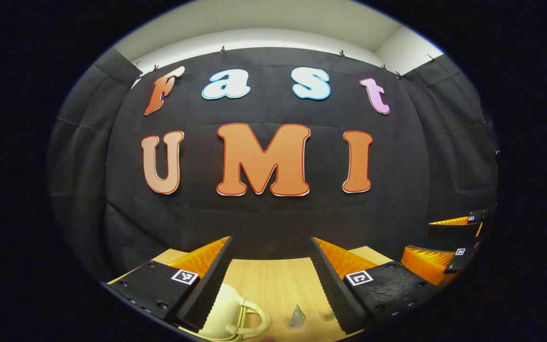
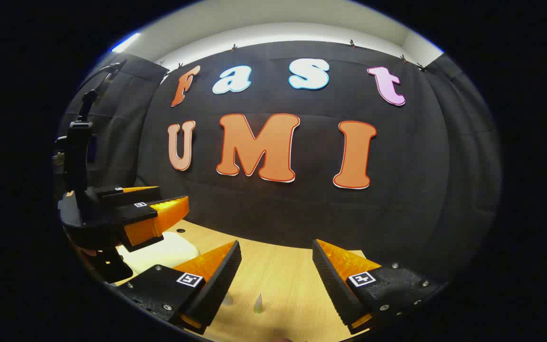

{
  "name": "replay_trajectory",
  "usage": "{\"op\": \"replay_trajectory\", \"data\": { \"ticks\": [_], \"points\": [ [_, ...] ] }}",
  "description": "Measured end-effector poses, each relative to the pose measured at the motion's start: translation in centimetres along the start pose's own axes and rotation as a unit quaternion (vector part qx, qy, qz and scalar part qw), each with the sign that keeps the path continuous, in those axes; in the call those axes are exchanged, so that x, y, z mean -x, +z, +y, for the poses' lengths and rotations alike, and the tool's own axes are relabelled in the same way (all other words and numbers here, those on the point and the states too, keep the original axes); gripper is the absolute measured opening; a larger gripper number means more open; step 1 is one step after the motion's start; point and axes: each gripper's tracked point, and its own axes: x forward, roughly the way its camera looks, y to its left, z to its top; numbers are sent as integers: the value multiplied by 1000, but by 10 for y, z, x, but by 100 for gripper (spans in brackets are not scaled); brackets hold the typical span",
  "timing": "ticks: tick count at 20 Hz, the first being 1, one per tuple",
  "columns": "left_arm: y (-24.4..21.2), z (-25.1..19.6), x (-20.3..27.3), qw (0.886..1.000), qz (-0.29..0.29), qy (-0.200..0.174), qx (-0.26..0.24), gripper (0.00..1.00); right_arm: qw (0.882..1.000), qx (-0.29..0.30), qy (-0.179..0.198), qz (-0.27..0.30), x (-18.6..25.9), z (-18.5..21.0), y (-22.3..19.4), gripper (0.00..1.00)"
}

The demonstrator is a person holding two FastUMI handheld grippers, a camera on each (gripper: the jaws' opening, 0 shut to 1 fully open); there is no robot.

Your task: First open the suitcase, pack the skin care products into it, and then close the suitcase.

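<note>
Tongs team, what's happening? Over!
Left tongs open, empty. Right tongs open, empty. Cream suitcase closed on table, small tube beside it. Nothing blocking.

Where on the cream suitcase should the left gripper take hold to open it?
Probably the looped handle on the cream suitcase. It stands off the shell, leaving a gap for a finger. Come down from above, since the case lies on the table just below the open left gripper.
</note>
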Motion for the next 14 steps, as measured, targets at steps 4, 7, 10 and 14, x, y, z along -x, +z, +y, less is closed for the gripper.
{"op": "replay_trajectory", "data": {
  "ticks": [4, 7, 10, 14],
  "points": [
    [-8, -8, -5, 999, 22, -10, 21, 94, 1000, -9, 2, 5, -3, -6, -4, 96],
    [-5, -2, -6, 999, 20, 1, 29, 97, 1000, -12, 4, 2, -6, -9, -2, 95],
    [4, -6, -2, 999, 2, -7, 54, 94, 1000, -14, 11, 0, -8, -5, -2, 95],
    [6, 6, -3, 1000, -5, 13, 22, 94, 1000, -24, 19, 0, -8, -3, -2, 95]
  ]
}}
